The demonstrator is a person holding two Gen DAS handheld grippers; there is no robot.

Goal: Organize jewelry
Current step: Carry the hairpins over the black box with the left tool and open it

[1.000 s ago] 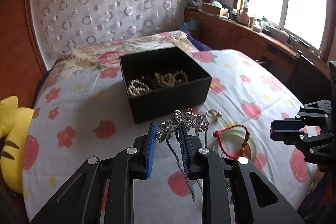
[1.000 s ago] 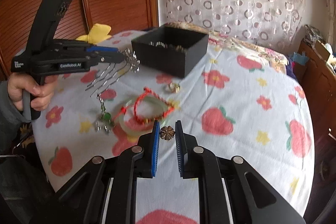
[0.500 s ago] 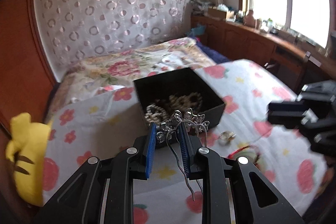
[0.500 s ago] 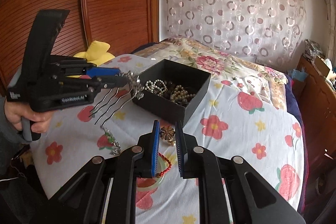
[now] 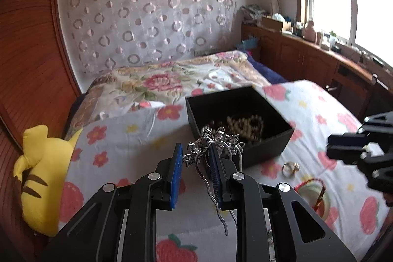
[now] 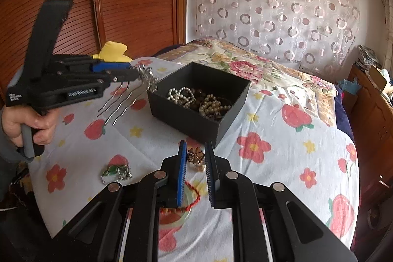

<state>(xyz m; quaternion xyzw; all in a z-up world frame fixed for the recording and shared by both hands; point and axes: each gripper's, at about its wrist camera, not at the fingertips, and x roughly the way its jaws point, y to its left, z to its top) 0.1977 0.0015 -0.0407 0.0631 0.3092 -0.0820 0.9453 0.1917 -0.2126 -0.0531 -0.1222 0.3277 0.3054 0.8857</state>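
My left gripper (image 5: 195,152) is shut on a silver hair comb (image 5: 216,141) with long prongs hanging down. It holds the comb in the air at the near left edge of the black jewelry box (image 5: 267,141). The right wrist view shows the same comb (image 6: 146,80) just left of the box (image 6: 186,117), which holds pearl and bead strands (image 6: 181,95). My right gripper (image 6: 196,154) is shut on a small bronze flower piece (image 6: 195,156), held above the sheet in front of the box.
On the flowered sheet lie a gold ring (image 5: 289,167), a red cord bracelet on a pale bangle (image 5: 313,190), and a green and silver piece (image 6: 115,171). A yellow plush toy (image 5: 41,178) lies at the left. Wooden cabinets (image 5: 319,65) line the right.
My left gripper has lifted the comb and carried it forward to the box's near edge. My right gripper has risen with the flower piece and moved toward the box.
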